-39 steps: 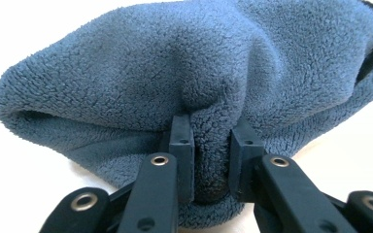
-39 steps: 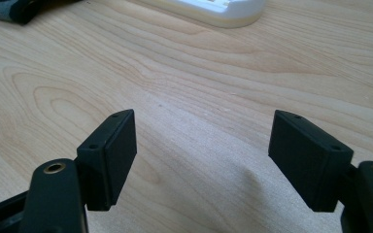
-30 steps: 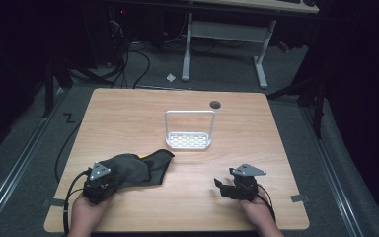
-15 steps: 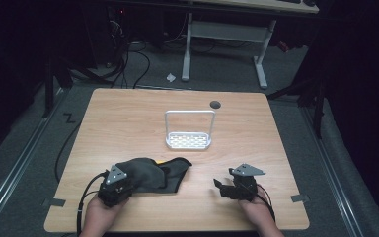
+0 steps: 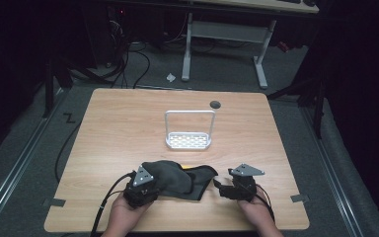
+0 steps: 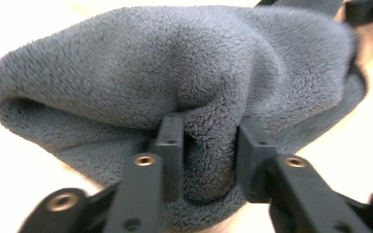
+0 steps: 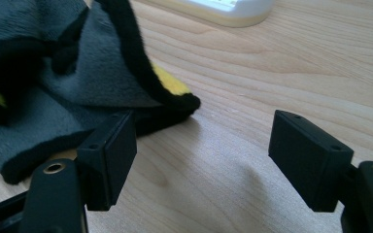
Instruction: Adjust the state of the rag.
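Note:
A dark grey fleece cloth (image 5: 175, 177) with a black hem and a yellow patch lies bunched on the wooden table (image 5: 128, 123) near its front edge. My left gripper (image 5: 150, 186) sits at the cloth's left end. In the left gripper view a fold of the cloth (image 6: 126, 73) stands between the jaws of the left gripper (image 6: 209, 141), which have just been opening; a thin gap shows beside the left pad. My right gripper (image 5: 223, 187) rests open just right of the cloth. In the right gripper view, the cloth's hemmed corner (image 7: 175, 99) lies beside the left jaw of the right gripper (image 7: 204, 150), with bare wood between the jaws.
A white perforated tray with a tall wire handle (image 5: 189, 141) stands mid-table behind the cloth. A dark round hole (image 5: 215, 104) sits near the table's far edge. Desk legs and cables stand on the floor beyond.
My left gripper has slid right along the front edge, pushing the cloth into a bunch nearer the right gripper. The right gripper has kept still.

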A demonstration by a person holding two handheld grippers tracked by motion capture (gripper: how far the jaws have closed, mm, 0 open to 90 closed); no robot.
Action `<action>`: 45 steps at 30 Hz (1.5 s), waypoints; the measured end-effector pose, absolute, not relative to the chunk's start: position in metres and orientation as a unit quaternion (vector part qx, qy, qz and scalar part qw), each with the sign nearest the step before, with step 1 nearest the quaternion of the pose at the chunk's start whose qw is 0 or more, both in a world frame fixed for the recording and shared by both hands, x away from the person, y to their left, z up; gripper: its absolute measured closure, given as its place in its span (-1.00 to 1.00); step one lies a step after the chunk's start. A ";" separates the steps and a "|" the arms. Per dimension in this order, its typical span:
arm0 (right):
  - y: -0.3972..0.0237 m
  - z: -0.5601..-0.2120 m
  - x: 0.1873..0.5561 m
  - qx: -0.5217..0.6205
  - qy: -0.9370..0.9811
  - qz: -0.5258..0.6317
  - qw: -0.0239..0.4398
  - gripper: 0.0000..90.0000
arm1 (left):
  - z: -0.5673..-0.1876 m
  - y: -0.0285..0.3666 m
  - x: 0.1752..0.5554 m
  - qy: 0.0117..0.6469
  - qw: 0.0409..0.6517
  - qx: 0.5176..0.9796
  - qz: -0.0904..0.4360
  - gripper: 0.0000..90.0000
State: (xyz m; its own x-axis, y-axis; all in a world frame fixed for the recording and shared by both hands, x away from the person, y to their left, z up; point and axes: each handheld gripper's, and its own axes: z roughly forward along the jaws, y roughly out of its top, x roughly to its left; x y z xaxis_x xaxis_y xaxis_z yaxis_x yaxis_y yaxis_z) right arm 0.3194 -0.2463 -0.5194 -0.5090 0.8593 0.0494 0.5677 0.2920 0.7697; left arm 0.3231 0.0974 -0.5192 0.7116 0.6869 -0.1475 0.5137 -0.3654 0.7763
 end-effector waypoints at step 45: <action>-0.223 -0.498 0.292 0.375 0.798 0.440 0.170 -0.06 | -0.493 0.044 0.323 0.322 0.456 0.822 0.109 0.82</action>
